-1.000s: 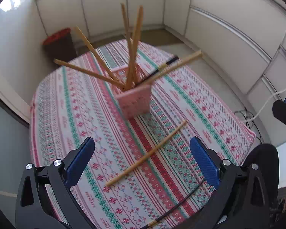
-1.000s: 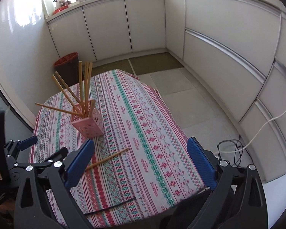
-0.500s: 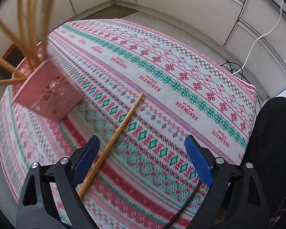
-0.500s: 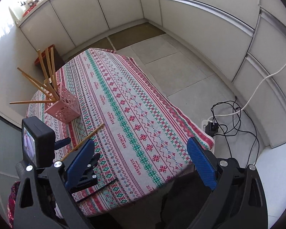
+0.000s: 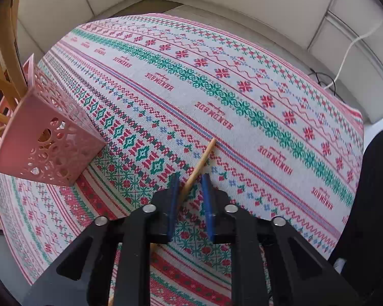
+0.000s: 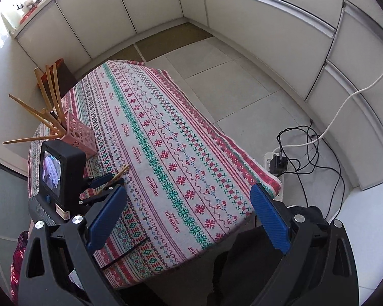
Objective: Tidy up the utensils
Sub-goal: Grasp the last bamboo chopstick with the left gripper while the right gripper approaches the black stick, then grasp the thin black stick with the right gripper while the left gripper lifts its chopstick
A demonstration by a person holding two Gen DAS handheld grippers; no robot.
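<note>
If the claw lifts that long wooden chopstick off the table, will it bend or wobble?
The thin wooden chopstick looks straight and stiff, so it probably won't bend. The left claw, whose jaws have just been closing around it, sits near one end, so the long free part may droop or swing. It's slim and round-looking, so it could roll on the striped tablecloth if dropped.

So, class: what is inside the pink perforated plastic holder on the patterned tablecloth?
Several wooden chopsticks stand in the pink perforated plastic holder, fanning outward, with a dark stick among them. Their lower ends and the holder's bottom are hidden by its walls.
</note>
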